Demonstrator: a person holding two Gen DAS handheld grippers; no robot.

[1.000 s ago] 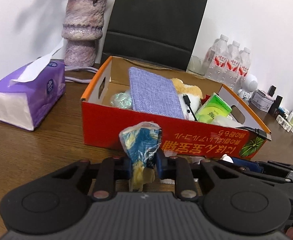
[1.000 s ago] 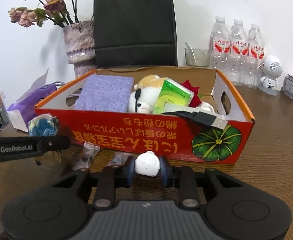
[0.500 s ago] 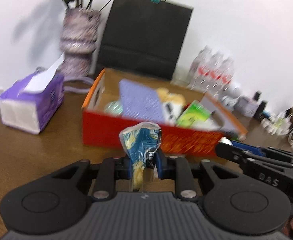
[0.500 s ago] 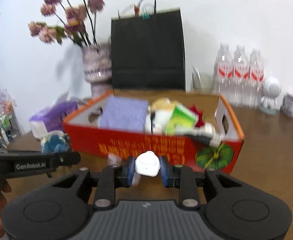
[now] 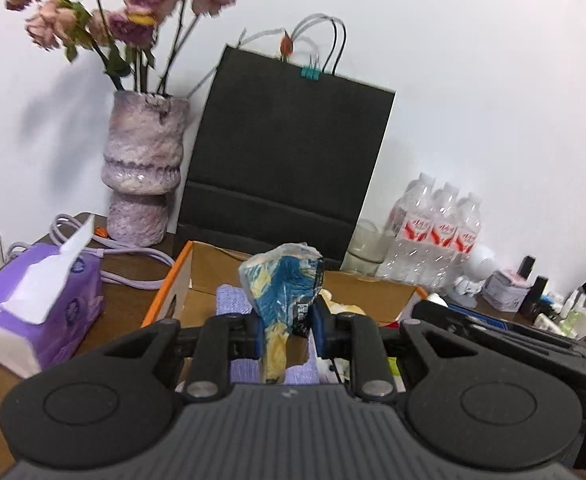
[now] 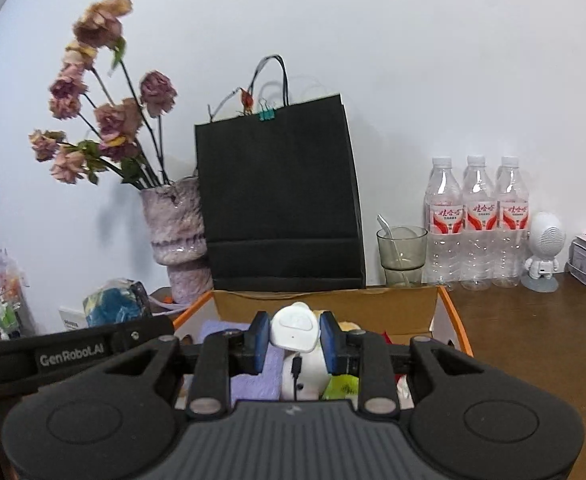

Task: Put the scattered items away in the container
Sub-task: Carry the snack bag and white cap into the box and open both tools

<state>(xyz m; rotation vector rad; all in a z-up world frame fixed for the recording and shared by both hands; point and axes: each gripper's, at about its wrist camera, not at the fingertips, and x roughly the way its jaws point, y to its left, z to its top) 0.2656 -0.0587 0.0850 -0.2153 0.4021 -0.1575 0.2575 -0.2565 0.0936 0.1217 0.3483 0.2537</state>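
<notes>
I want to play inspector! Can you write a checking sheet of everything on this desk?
Surface: brown wooden table.
Job's things: orange cardboard box; blue-yellow packet; small white gadget.
Clutter: purple tissue pack, three water bottles, glass, white robot toy.
Grippers: left claw shut on packet; right claw shut on gadget.
Cables: lilac cable.
Surroundings: vase of dried flowers, black paper bag, white wall.

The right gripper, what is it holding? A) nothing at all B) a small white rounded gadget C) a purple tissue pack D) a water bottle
B: in the right wrist view, the right gripper has its blue jaws pressed on both sides of a small white rounded gadget, above the orange box.
</notes>
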